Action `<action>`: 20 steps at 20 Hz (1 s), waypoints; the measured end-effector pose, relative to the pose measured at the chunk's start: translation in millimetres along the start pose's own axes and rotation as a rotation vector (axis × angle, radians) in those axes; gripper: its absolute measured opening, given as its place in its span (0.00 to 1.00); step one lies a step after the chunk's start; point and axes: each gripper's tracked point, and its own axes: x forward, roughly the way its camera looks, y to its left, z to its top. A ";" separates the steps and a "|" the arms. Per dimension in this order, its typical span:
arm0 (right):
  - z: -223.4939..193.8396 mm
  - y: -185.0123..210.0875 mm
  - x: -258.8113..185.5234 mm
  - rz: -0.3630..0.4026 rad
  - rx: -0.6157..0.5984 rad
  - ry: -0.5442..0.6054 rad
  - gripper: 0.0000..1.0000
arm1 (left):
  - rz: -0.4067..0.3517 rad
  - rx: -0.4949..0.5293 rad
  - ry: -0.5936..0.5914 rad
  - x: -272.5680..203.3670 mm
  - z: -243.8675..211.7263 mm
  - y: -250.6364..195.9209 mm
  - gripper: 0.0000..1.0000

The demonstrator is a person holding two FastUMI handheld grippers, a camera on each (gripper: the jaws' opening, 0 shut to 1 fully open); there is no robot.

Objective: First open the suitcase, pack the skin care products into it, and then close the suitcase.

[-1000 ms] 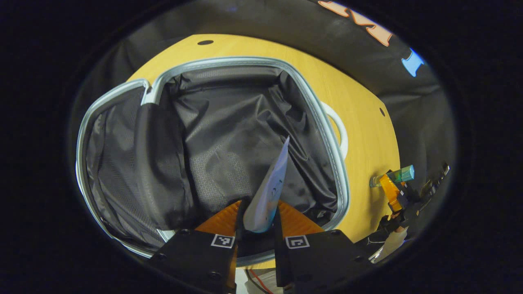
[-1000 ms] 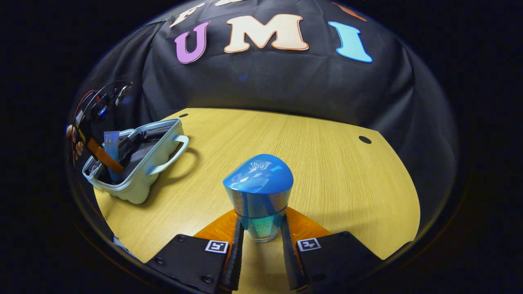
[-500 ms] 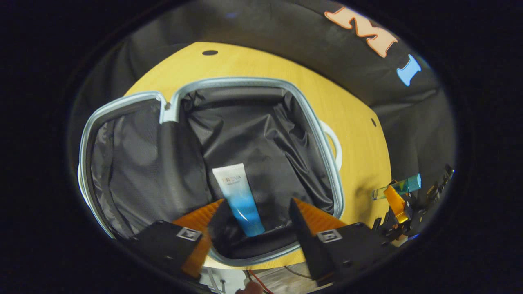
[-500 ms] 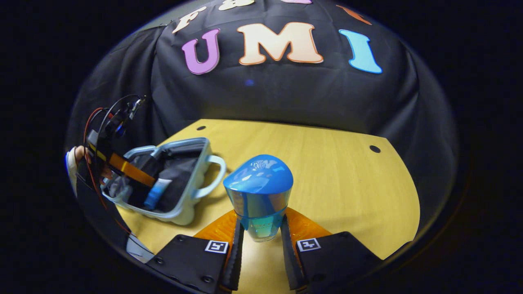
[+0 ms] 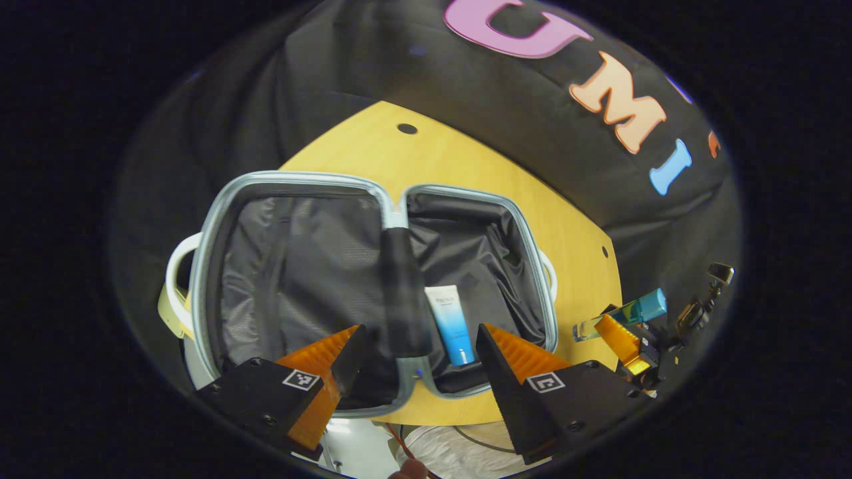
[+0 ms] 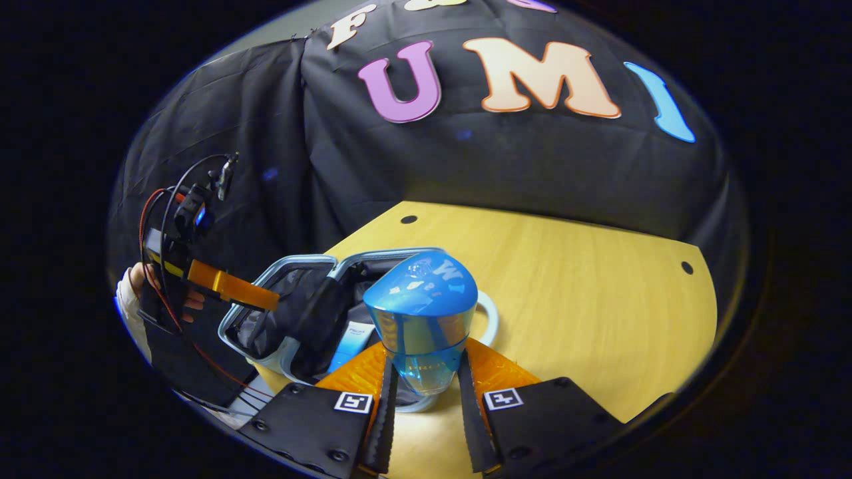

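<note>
The pale-blue suitcase [image 5: 293, 178] lies open on the table, both black-lined halves facing up. A white-and-blue tube [image 5: 450, 324] rests flat in its right half. My left gripper [image 5: 418, 356] hangs open above the suitcase's near edge, with nothing between its fingers. My right gripper [image 6: 423, 399] is shut on a clear bottle with a blue cap [image 6: 421, 313], held upright in the air just beside the suitcase [image 6: 279, 269] and the tube [image 6: 351, 336]. In the left gripper view, that bottle [image 5: 629, 313] shows at the far right, over the table edge.
The yellow wooden table [image 6: 586, 279] has bare room to the right of the suitcase. A white handle [image 6: 491, 318] sticks out of the suitcase's side toward the bottle. A hand [image 6: 133, 286] holds the left gripper [image 6: 229, 287] with its cables at the left.
My left gripper opened and let the tube drop into the suitcase's right half, then drew back and up. The right gripper carried the bottle toward the suitcase.
</note>
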 end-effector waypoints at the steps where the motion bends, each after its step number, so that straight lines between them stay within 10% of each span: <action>1: -5.1 9.7 9.6 0.015 -0.002 0.019 0.46 | 0.013 -0.015 -0.013 -9.6 1.2 11.7 0.96; 15: -78.4 49.9 92.6 0.020 -0.031 0.300 0.43 | 0.178 -0.289 -0.166 -85.9 0.3 139.8 0.99; 19: -57.5 45.4 102.0 0.002 0.006 0.244 0.48 | 0.206 -0.351 -0.173 -85.3 -1.7 166.5 0.96; 20: -49.2 46.9 101.8 0.011 0.021 0.220 0.64 | 0.212 -0.369 -0.177 -85.1 -2.2 173.9 0.96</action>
